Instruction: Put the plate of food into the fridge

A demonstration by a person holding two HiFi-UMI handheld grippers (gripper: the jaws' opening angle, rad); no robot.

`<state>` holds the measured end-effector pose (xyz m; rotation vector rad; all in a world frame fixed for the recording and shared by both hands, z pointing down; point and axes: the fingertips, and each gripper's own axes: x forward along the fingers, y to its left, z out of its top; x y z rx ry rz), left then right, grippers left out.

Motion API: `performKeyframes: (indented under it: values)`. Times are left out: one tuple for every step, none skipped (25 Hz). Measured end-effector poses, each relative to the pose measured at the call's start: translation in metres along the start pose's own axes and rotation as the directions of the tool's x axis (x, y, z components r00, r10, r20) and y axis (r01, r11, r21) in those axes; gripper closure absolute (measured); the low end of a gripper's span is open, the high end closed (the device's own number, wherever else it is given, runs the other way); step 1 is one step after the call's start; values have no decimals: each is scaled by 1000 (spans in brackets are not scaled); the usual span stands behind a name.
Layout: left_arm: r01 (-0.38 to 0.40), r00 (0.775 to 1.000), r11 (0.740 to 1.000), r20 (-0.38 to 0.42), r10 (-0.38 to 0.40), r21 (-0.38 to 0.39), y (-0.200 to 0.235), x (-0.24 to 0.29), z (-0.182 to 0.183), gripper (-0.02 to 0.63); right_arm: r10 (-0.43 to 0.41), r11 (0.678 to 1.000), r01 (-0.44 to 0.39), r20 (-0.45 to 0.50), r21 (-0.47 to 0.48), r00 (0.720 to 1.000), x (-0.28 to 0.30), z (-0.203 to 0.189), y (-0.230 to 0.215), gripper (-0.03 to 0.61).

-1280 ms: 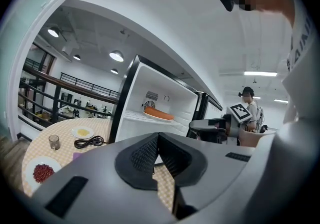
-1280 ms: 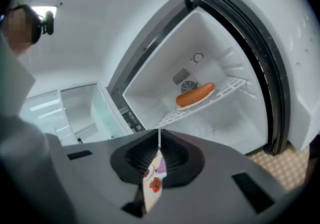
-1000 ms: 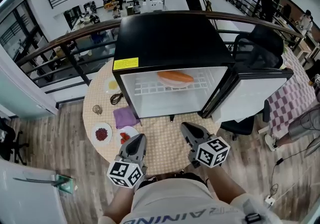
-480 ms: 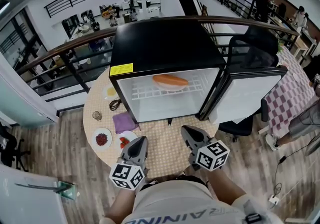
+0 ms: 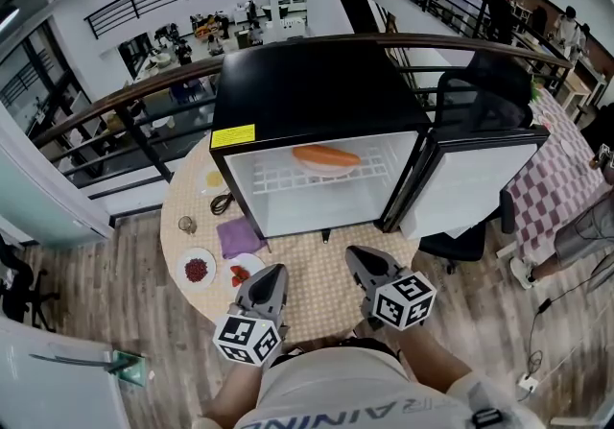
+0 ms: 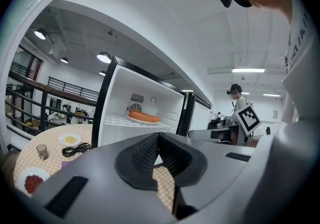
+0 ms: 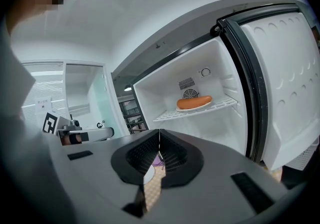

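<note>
Noting left gripper [image 5: 275, 270], right gripper [image 5: 353, 251] closed, empty; sausage plate [image 5: 327, 158] shelved beyond our fingers [image 5: 269, 285]; a closed-jaw shove could glance off the open fridge door [image 5: 475, 182].

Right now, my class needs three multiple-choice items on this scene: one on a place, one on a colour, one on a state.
1. Where is the plate of food? A on the shelf inside the fridge; B on top of the fridge; C on the floor.
2. What colour is the cloth on the table? A green; B purple; C yellow.
3. How is the fridge door? A shut; B open; C taken off.
Key: 1 A, it sits on the shelf; 2 B, it shows purple beside the fridge; 3 B, it stands swung out to the right.
</note>
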<state>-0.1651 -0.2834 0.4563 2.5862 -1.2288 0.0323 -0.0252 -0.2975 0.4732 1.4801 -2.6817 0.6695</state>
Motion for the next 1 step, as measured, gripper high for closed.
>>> performKeyframes:
  values:
    - [0, 1000, 1000, -1, 0, 0, 0, 0, -1, 604, 2, 1000, -2, -3, 0, 1000, 0, -1, 1, 554]
